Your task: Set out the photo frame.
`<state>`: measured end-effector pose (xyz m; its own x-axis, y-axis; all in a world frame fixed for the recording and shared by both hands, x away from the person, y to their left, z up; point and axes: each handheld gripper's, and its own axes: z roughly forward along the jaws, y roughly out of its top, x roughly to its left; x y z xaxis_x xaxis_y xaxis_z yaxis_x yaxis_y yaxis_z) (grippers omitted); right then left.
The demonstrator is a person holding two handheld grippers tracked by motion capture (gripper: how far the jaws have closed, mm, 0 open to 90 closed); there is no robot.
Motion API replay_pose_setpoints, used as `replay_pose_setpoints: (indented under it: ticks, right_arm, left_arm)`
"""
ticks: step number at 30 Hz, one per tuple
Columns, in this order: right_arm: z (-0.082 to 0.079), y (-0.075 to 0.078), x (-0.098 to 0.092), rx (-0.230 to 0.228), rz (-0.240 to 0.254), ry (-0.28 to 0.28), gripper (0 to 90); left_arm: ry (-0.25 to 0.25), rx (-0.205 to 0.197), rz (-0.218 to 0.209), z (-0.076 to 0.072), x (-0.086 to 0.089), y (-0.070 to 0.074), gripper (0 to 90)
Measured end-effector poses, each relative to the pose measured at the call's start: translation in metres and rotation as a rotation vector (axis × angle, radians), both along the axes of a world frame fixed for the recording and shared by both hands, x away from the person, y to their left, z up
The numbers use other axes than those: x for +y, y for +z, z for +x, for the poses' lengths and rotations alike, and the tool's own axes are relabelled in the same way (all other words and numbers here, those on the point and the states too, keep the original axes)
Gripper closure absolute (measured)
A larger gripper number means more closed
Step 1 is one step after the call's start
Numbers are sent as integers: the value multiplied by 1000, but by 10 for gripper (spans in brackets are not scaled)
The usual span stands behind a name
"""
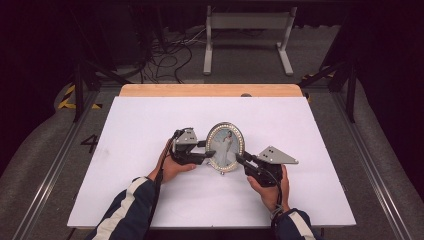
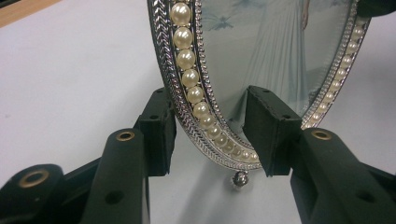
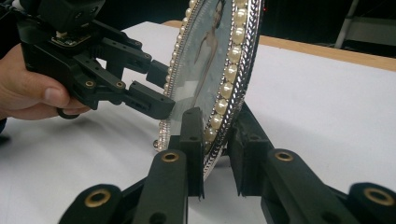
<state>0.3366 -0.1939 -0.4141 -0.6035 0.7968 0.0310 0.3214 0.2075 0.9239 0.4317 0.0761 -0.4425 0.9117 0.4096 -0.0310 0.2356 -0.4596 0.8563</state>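
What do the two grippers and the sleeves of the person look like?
Both the left gripper and the right gripper are black, with two blocky jaws on arms joined by brass-ringed pivots. Each carries a grey three-cornered plate with small dark holes on top. A black cable trails from the left one. The sleeves are dark navy with a broad white stripe.

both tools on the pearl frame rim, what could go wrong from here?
1. The oval silver picture frame with a pearl border stands upright on the white table, and the left tool straddles its rim with gaps to both pads; the frame could tip if the other grip slips.
2. The right tool pinches the pearl border edge-on; hard squeezing might pop pearls or scratch the glass.
3. With tools on opposite sides, uneven pulls may twist the frame.
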Motion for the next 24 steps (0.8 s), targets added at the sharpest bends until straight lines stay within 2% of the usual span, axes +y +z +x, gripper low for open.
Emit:
replay_pose_setpoints:
  ticks: [4, 10, 24]
  right_arm:
    - [2, 0, 1, -5, 7, 6, 772]
    - [2, 0, 0, 2, 13, -1, 768]
    - [7, 0, -1, 7, 13, -4, 750]
  left_arm:
    - [9, 9, 12, -1, 1, -1, 552]
    - [17, 6, 4, -5, 4, 0, 588]
    - [8, -10, 27, -14, 9, 3, 611]
